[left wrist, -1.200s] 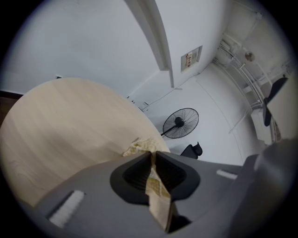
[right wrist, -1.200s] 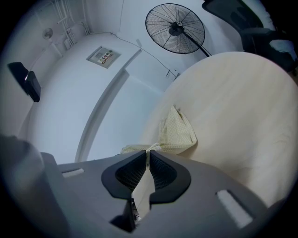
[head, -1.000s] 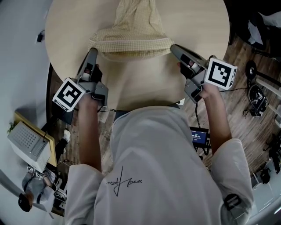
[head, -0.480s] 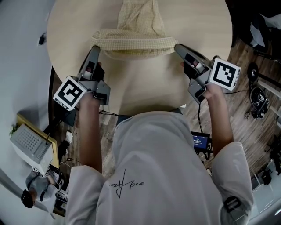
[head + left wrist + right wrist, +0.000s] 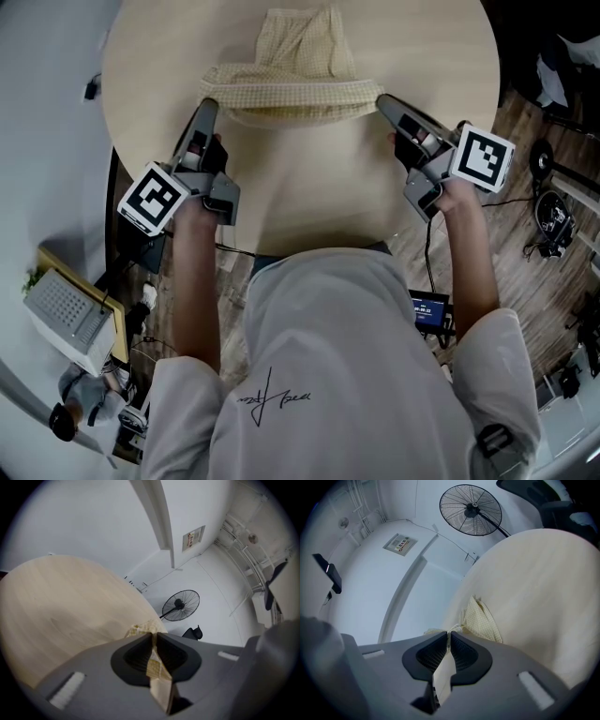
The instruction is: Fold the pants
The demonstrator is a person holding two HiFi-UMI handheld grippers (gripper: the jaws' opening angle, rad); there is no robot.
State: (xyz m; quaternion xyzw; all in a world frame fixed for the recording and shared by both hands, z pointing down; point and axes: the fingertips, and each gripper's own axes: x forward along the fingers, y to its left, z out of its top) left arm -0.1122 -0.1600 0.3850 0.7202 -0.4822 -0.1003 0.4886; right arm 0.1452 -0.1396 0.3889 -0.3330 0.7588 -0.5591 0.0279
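Both grippers and the cloth edge strung between them have shifted a bit further out across the worktop (image 5: 309, 178) since the earlier frame, away from the person, so more of the pants (image 5: 295, 70) now sits near the far side. Left gripper (image 5: 208, 105): fingers (image 5: 136, 656) closed on a strip of the pale yellow checked fabric, which runs right through the gap between the pads and out the back. Right gripper (image 5: 382, 99): same story, fingers (image 5: 431, 656) nipping a thin layer of cloth at the other corner of that edge. The pants lie on the far half of the round worktop. The wide held edge is pulled taut between the two grippers, and a narrower bunch of fabric lies beyond it toward the far rim. Progress, as a guess: mid-fold. The near edge looks to be on its way over the rest of the garment, but it isn't laid down or let go yet. Can't tell how many layers are already stacked underneath. Left to do, probably: set the edge down square on the far part, release both corners, then maybe one more fold and a tidy-up.
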